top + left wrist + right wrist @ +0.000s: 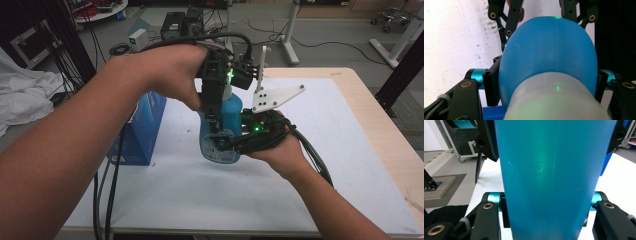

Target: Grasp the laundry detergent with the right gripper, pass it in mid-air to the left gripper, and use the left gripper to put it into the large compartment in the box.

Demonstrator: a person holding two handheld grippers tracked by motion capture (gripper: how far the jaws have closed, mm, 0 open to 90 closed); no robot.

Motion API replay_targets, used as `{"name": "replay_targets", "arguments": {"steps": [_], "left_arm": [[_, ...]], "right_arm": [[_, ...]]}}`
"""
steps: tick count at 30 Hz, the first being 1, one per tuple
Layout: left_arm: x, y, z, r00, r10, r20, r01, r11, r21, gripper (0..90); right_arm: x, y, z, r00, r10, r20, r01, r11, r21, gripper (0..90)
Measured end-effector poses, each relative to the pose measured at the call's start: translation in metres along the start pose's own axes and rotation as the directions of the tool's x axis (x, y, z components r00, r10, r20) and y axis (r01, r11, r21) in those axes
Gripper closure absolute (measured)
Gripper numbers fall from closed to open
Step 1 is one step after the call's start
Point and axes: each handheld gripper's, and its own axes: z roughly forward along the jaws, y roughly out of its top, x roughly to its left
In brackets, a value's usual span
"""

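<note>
A blue bottle (231, 116) stands upright above the white table cover, held between both grippers. My right gripper (227, 142) comes in from the right and is shut on the lower body of the blue bottle (549, 170), with a pad against each side. My left gripper (220, 105) points down from above. In the left gripper view its pads touch both sides of the bottle's rounded shoulder (549, 55), just past the whitish ribbed cap (554, 100). My right gripper's black links (510, 20) show beyond the bottle.
A blue carton (145, 127) stands on the white cover (200, 195) just left of the bottle. The wooden table edge (385, 135) runs down the right. White cloth (25, 95) lies off the table at left; boxes and cables sit on the floor behind.
</note>
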Motion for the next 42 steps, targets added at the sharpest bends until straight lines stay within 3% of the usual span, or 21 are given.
{"name": "replay_targets", "arguments": {"steps": [6,24,31,33,37,40,42], "left_arm": [[-0.001,-0.001,0.000,1.0000,-0.001,0.006,0.001,1.0000,0.009,37.4],[-0.008,0.005,-0.003,0.9993,-0.037,-0.010,0.038,0.9985,0.040,38.5],[-0.009,0.008,-0.006,0.9994,-0.033,-0.007,0.033,0.9983,0.048,38.4],[-0.008,0.007,-0.005,0.9993,-0.035,-0.012,0.036,0.9976,0.060,38.5],[-0.005,0.002,-0.004,0.9983,-0.055,-0.019,0.057,0.9957,0.074,38.4],[-0.003,-0.002,-0.006,0.9975,-0.068,-0.019,0.069,0.9953,0.068,38.4],[-0.002,-0.003,-0.008,0.9972,-0.072,-0.020,0.074,0.9954,0.062,38.4]], "right_arm": [[0.001,0.000,0.001,1.0000,-0.004,-0.004,0.004,1.000,0.001,46.8],[0.002,0.001,0.000,0.9996,-0.014,-0.025,0.013,1.000,-0.013,46.0],[0.003,0.001,-0.006,0.9987,0.000,-0.051,-0.002,1.000,-0.029,40.9],[0.002,0.002,-0.014,0.9986,0.014,-0.051,-0.016,0.999,-0.028,33.3],[0.002,0.002,-0.024,0.9989,0.020,-0.043,-0.020,1.000,-0.006,30.1],[0.002,0.004,-0.034,0.9995,0.028,-0.013,-0.028,1.000,0.008,22.3],[0.002,0.007,-0.045,0.9994,0.033,0.015,-0.033,0.999,0.032,22.3]]}}
